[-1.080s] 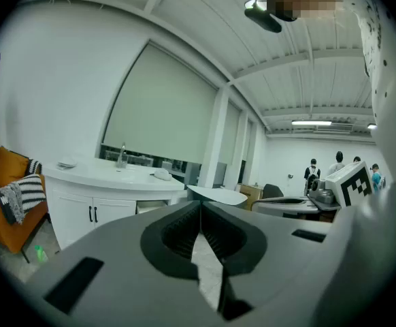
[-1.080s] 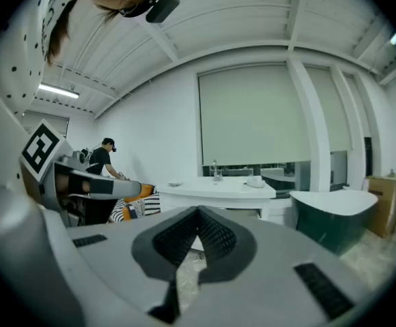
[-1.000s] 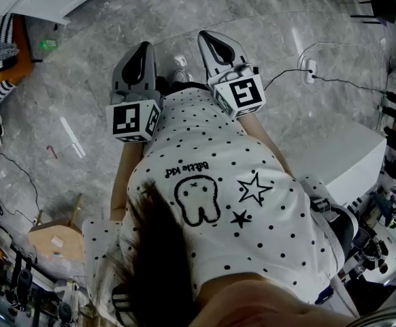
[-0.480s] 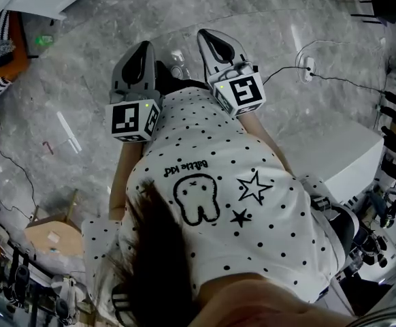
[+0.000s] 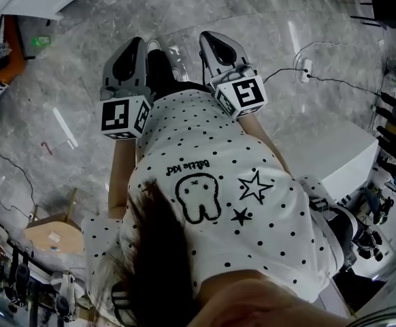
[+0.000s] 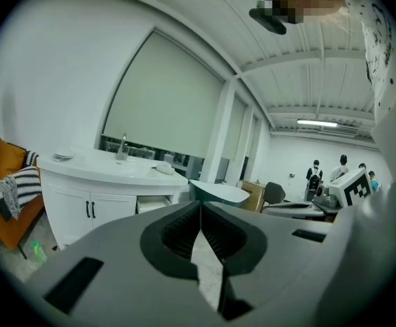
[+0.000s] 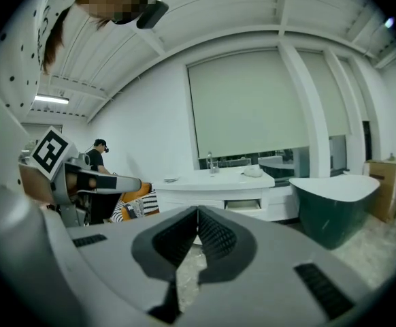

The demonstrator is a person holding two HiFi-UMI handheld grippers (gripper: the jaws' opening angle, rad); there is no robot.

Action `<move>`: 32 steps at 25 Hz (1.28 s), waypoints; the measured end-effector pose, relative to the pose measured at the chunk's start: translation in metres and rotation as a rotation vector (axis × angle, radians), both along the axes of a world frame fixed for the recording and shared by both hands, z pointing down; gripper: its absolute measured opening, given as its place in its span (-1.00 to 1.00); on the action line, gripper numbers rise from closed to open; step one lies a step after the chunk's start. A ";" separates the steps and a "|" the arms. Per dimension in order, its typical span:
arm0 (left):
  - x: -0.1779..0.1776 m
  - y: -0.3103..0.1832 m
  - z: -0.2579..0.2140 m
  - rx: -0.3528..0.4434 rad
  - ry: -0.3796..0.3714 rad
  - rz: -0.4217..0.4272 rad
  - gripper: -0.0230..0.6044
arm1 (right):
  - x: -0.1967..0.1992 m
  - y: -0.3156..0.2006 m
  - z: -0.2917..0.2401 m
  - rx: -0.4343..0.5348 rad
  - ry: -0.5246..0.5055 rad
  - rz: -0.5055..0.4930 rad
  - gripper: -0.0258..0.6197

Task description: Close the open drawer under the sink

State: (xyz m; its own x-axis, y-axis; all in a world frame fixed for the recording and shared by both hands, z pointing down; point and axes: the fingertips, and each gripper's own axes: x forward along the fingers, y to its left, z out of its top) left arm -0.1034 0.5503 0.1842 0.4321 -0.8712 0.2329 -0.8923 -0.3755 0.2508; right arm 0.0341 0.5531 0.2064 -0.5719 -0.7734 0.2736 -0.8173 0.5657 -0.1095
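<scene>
White drawer (image 7: 242,204) open (below countertop (image 7: 211,178))

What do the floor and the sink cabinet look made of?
Floor: grey veined stone or marble-look tile, polished; light streaks reflect in it. Sink cabinet: smooth white panels, probably painted wood or laminate, with dark handles.

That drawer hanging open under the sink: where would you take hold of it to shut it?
Press the drawer on its front face, from straight ahead: it juts toward the room, so the shut right tool could probably push it in.
</scene>
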 end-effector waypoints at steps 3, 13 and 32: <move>-0.010 -0.030 -0.009 0.012 -0.009 -0.003 -0.89 | -0.004 -0.027 -0.005 -0.003 -0.015 0.025 -0.88; -0.024 -0.111 -0.022 0.033 0.015 0.095 -0.90 | -0.032 -0.107 -0.014 0.019 -0.002 0.068 -0.88; -0.035 -0.182 -0.009 -0.012 0.095 0.095 -0.90 | -0.031 -0.171 0.003 -0.022 0.046 0.113 -0.88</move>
